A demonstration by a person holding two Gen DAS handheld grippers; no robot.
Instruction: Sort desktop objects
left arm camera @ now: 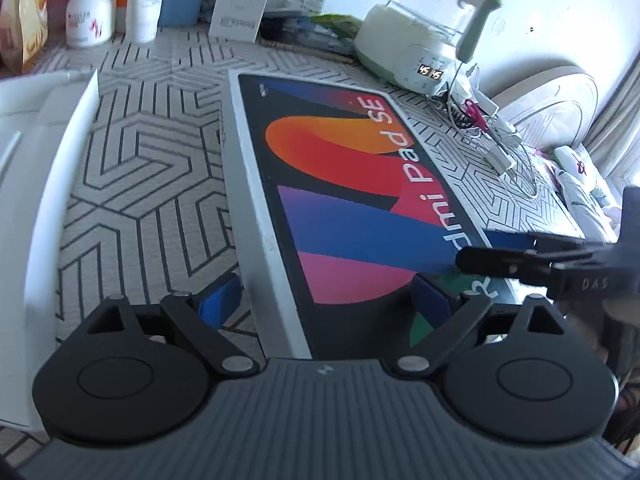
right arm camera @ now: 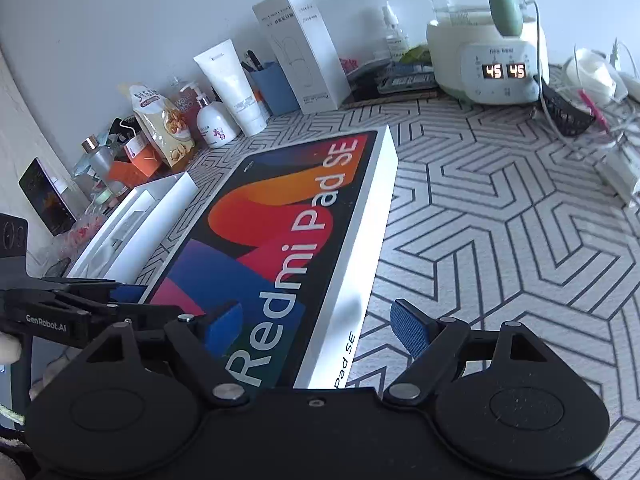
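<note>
I have both grippers straddling the near corners of the flat white tablet box with the orange, red and blue swirl lid (left arm camera: pixel 360 200), which lies on the geometric-patterned tablecloth (left arm camera: pixel 152 184). The left gripper (left arm camera: pixel 326 300) and right gripper (right arm camera: pixel 316 328) stand wide, pads clear of the box, gripping nothing. Uneven closing could, I judge, skew or tip the box toward the pale-green kettle base (right arm camera: pixel 496 68). Lid reads "Redmi Pad SE"; kettle display "45 45"; a gripper "GenRobot.AI".

"Redmi Pad SE" on the tablet box (right arm camera: pixel 296 240); "45 45" on the kettle base (right arm camera: pixel 502 72); "GenRobot.AI" on the left tongs (right arm camera: pixel 132 304).
</note>
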